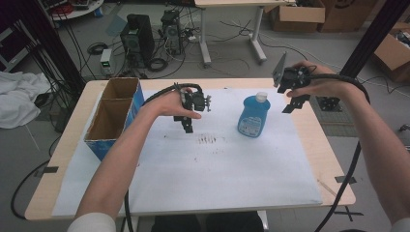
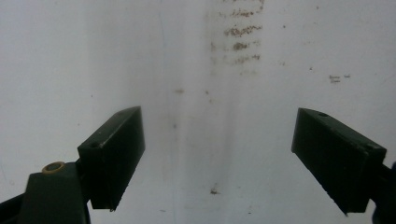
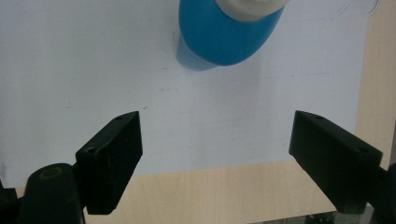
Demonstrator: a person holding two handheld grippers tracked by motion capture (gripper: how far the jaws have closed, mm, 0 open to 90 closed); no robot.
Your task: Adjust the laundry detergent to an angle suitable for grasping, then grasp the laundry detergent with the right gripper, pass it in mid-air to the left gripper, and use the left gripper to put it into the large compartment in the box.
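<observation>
My right tongs (image 1: 293,98) hang wide open just right of the upright blue bottle (image 1: 254,116) mid-surface on the white sheet (image 1: 212,164), lined up to grab it, left tongs (image 1: 187,122) also wide, parked clear.

One blue bottle (image 1: 254,115), one cardboard box (image 1: 116,112) with two compartments, and two grippers.

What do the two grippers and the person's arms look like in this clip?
Both the left gripper and the right gripper are black, each with two flat rectangular black jaws with small screw holes. A thick black cable trails from each. The right gripper carries a grey plate on top. The forearms are bare, with white sleeves showing at the bottom edge.
</observation>
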